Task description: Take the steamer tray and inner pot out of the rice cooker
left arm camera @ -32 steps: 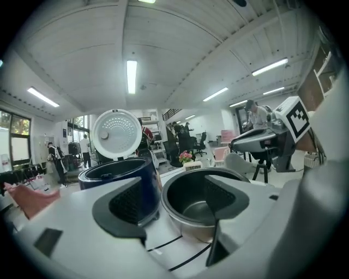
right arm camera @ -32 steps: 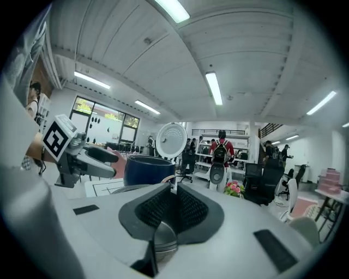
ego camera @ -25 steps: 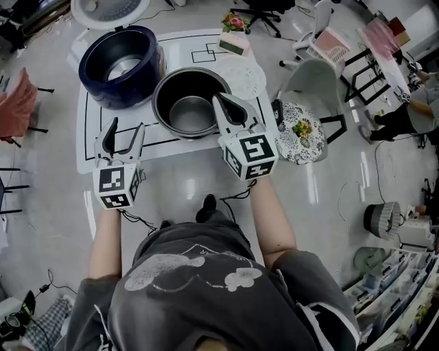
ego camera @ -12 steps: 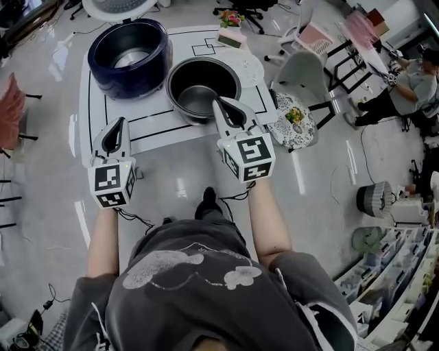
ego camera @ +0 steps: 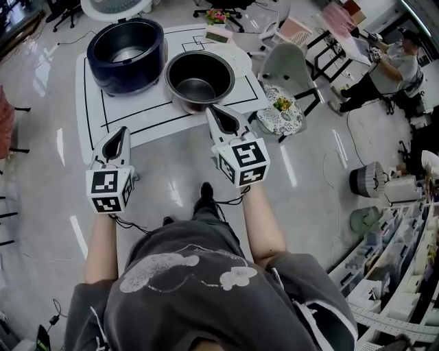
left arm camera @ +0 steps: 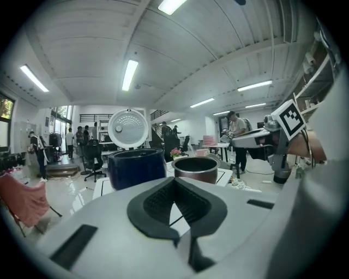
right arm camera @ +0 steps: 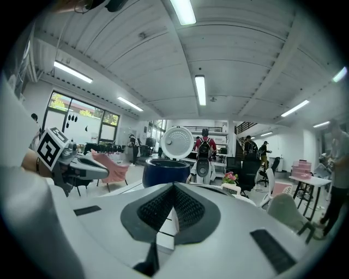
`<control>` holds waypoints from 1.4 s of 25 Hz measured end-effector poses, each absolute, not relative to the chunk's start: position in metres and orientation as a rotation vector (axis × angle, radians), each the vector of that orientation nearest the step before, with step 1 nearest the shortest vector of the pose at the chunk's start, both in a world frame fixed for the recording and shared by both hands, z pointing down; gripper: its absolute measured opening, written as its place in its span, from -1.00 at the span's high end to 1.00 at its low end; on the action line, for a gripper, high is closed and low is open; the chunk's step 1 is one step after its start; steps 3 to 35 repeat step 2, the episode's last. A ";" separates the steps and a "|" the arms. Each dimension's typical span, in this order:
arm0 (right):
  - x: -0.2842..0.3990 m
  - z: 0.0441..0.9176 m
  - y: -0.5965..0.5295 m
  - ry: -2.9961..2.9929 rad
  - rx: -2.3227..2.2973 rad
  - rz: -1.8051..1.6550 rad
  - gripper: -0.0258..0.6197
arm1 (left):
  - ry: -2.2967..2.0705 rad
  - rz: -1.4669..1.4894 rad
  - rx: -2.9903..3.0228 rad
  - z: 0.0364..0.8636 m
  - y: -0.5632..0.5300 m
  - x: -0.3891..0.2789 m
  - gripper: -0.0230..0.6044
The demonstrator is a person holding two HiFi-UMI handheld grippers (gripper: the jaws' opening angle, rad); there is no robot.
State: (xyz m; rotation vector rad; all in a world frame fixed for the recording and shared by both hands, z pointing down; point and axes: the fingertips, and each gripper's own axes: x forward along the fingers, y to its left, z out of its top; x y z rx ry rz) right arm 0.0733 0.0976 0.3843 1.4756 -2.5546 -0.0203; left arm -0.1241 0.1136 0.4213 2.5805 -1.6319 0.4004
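The dark blue rice cooker (ego camera: 127, 51) stands open on the white table (ego camera: 92, 116), its round lid (ego camera: 113, 7) tipped back. The metal inner pot (ego camera: 199, 79) sits on the table to the cooker's right. Behind the pot lies a pale round piece (ego camera: 239, 58), perhaps the steamer tray. My left gripper (ego camera: 122, 131) is shut and empty, short of the table's near edge. My right gripper (ego camera: 212, 110) is also shut and empty, just before the pot. The left gripper view shows the cooker (left arm camera: 136, 168) and the pot (left arm camera: 195, 168) beyond its shut jaws. The cooker (right arm camera: 166, 170) also shows in the right gripper view.
A small box with flowers (ego camera: 218, 31) stands at the table's far edge. A grey chair (ego camera: 288, 68) and a patterned round stool (ego camera: 278, 113) are to the table's right. A person (ego camera: 384, 65) is at the far right, and shelving (ego camera: 398, 274) lines the lower right.
The left gripper's jaws have gone from open to shut. Both grippers have drawn back from the table toward the person. The pot has stayed on the table.
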 end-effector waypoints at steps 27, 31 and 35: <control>0.059 0.392 0.120 -2.559 1.468 -0.011 0.84 | -1.600 0.415 2.578 0.433 0.136 -0.136 0.91; 0.059 0.392 0.120 -2.559 1.468 -0.011 0.84 | -1.600 0.415 2.578 0.433 0.136 -0.136 0.91; 0.059 0.392 0.120 -2.559 1.468 -0.011 0.84 | -1.600 0.415 2.578 0.433 0.136 -0.136 0.91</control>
